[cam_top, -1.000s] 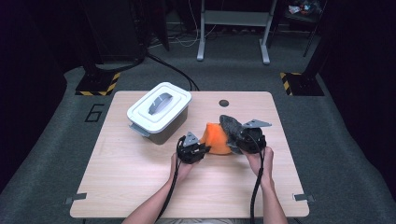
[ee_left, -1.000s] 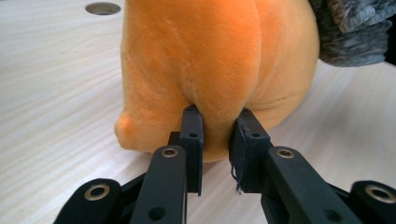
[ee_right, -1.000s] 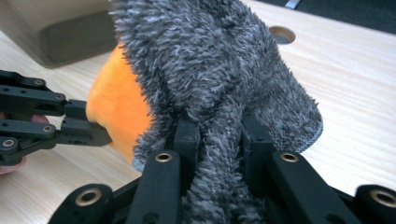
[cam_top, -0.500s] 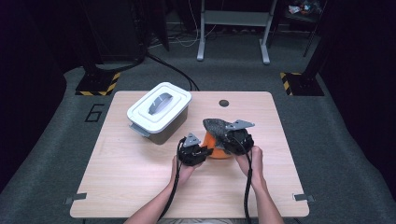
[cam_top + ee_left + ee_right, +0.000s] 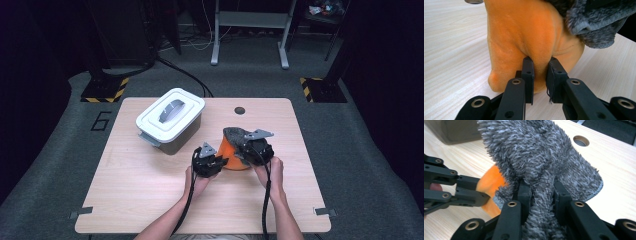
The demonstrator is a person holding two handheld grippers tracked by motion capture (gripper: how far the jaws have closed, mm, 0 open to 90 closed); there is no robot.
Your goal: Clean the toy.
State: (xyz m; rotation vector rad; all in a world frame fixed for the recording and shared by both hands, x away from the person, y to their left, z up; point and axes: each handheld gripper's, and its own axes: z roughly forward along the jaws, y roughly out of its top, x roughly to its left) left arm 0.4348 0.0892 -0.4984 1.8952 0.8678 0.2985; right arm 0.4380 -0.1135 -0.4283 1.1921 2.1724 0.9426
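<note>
Plush cloth is what both claws have in hand. The left claw is pinched shut on a fold of the orange fabric, low on its near side, where the stuff bunches between the pads. The right claw is clamped on the shaggy grey fabric that sits over the orange. The whole soft bundle rests on the worktop a little right of centre, between the two hands. I judge it light, limp and compressible, likely to sag and stretch when lifted; the pile should grip well, so a pinched fold or the edge is the place to hold. Farther back and to the left stands a white-lidded box, well apart from the bundle.
</note>
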